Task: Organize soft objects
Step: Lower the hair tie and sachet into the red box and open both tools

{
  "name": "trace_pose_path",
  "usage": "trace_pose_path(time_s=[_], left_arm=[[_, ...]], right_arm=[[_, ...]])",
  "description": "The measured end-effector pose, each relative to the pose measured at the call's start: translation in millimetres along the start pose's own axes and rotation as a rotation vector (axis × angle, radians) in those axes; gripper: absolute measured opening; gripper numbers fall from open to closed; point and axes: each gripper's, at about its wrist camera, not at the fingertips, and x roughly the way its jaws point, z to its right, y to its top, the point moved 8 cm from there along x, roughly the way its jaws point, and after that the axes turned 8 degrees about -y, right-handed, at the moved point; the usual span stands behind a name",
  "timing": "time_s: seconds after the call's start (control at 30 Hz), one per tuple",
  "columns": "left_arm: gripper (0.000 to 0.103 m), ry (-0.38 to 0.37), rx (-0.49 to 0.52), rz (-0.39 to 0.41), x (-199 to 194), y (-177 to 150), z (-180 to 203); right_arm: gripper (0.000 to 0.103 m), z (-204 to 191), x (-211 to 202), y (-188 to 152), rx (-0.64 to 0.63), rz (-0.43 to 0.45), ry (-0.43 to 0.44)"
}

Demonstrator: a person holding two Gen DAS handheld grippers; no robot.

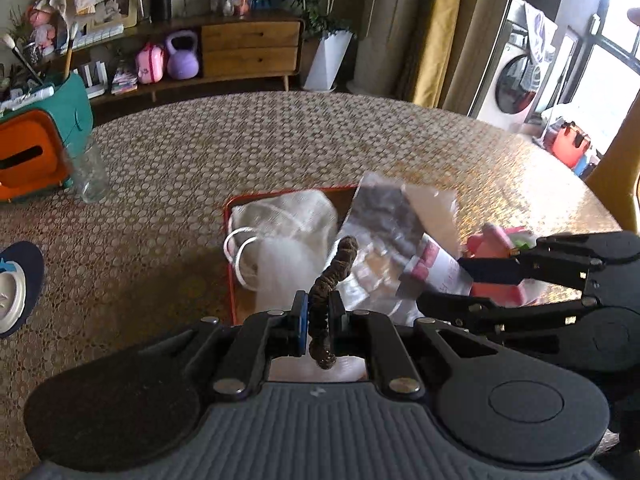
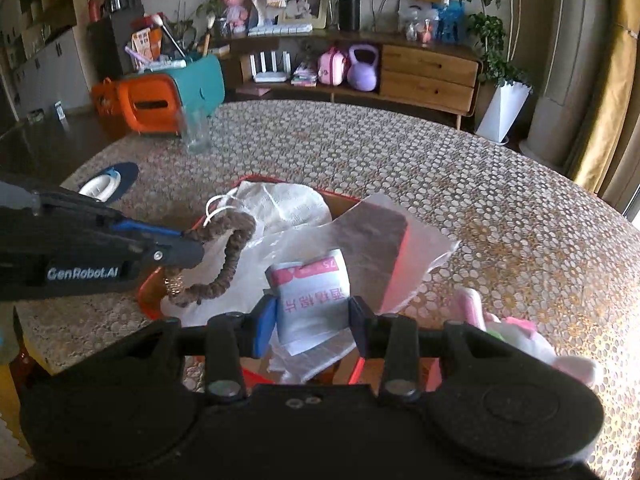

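My left gripper point(image 1: 319, 312) is shut on a brown fabric scrunchie point(image 1: 338, 268) and holds it over the red tray point(image 1: 229, 240). The scrunchie also shows in the right wrist view point(image 2: 224, 256), hanging from the left gripper point(image 2: 188, 246). In the tray lie a white mesh drawstring bag point(image 1: 284, 220) and a clear plastic bag point(image 1: 384, 216). My right gripper point(image 2: 312, 314) has its jaws around a small white and pink wipe packet point(image 2: 310, 300), and seems to grip it. A pink and white plush toy point(image 2: 516, 332) lies on the table to the right of the tray.
The round table has a lace-patterned cloth point(image 1: 248, 140). An orange and teal box point(image 1: 36, 148) and a clear glass point(image 1: 90, 176) stand at the far left. A dark blue shoe-like item point(image 1: 20, 280) lies at the left edge. A sideboard point(image 1: 248, 48) stands behind.
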Motion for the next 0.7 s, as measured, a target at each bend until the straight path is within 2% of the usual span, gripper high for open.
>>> trace_pose_path(time_s=[0.43, 0.57, 0.7], left_arm=[[0.01, 0.033, 0.001, -0.061, 28, -14, -17], [0.01, 0.041, 0.028, -0.063, 32, -15, -13], [0.01, 0.081, 0.063, -0.068, 35, -17, -10]], right_arm=[[0.04, -3, 40, -10, -0.02, -0.06, -0.024], [0.041, -3, 44, -12, -0.031, -0.061, -0.031], [0.042, -5, 46, -13, -0.054, -0.054, -0.048]])
